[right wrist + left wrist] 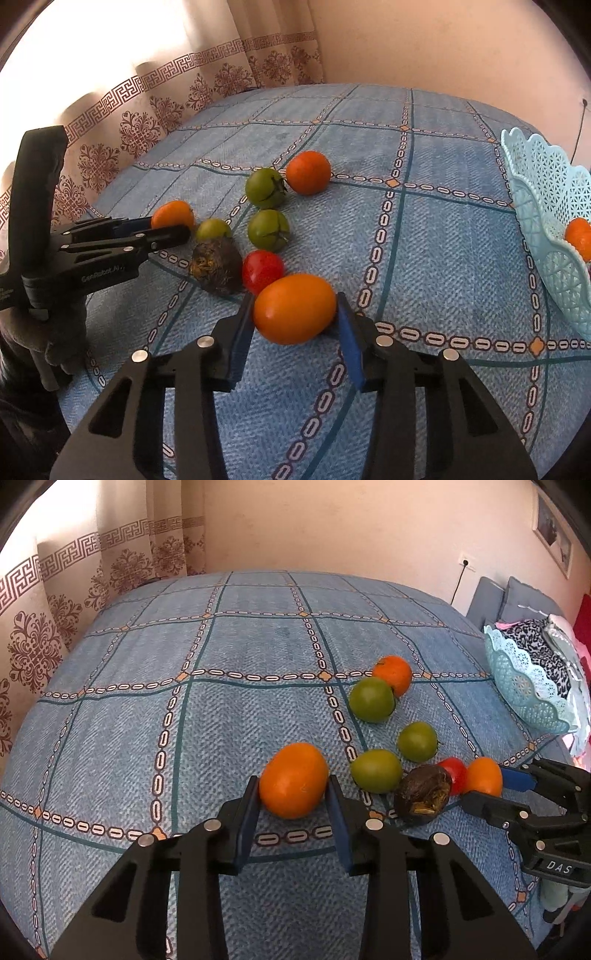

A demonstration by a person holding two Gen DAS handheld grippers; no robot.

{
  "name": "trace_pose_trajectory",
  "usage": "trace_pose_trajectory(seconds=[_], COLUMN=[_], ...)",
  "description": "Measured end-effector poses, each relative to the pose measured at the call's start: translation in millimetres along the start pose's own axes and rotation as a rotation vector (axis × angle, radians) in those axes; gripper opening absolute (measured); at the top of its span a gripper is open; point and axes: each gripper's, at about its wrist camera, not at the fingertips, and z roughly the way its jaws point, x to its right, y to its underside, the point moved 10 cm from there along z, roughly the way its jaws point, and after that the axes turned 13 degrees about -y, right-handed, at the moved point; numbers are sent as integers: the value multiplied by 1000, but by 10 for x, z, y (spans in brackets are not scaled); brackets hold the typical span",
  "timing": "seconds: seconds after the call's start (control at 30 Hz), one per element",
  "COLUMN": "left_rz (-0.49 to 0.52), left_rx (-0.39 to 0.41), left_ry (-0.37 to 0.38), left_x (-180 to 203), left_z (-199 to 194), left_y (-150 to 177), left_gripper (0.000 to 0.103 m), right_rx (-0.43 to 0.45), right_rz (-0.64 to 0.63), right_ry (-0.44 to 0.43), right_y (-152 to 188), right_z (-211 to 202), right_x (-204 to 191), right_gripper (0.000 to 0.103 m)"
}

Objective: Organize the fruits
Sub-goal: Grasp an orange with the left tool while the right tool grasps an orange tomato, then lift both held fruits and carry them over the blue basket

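Through the left wrist camera, the left gripper [293, 786] has its two blue pads pressed against an orange [293, 780] near the front of the blue checked bedspread [147, 709]. The fruit is round and smooth, so I reckon it could squirt forward out of that pinch if the squeeze is off-centre. To its right lie a green fruit [376, 770] and a dark shrivelled fruit [423, 794]; a careless lift might knock either rolling. The lacy basket [528, 686] sits far right, near the bed's edge.

Through the right wrist camera, the right gripper [295, 314] is clamped on its own orange fruit [294, 308], which bulges well beyond the pads. A red tomato [263, 270] touches it at the back, so pulling away may nudge that one. The basket [546, 221], already holding an orange fruit, is well apart to the right; its tall scalloped rim could catch a low carry, I think.
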Motion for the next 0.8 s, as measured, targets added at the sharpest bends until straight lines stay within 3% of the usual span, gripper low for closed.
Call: trace_pose_trajectory(seconds=[0.8], left_rz=[6], left_rx=[108], left_ry=[39], left_x=[344], left_z=[-465], left_y=[-414], left_gripper=[36], right_rx=[198], right_rz=[46], right_ry=[29], right_y=[-283], right_z=[-629], right_x=[143], right_gripper=[44])
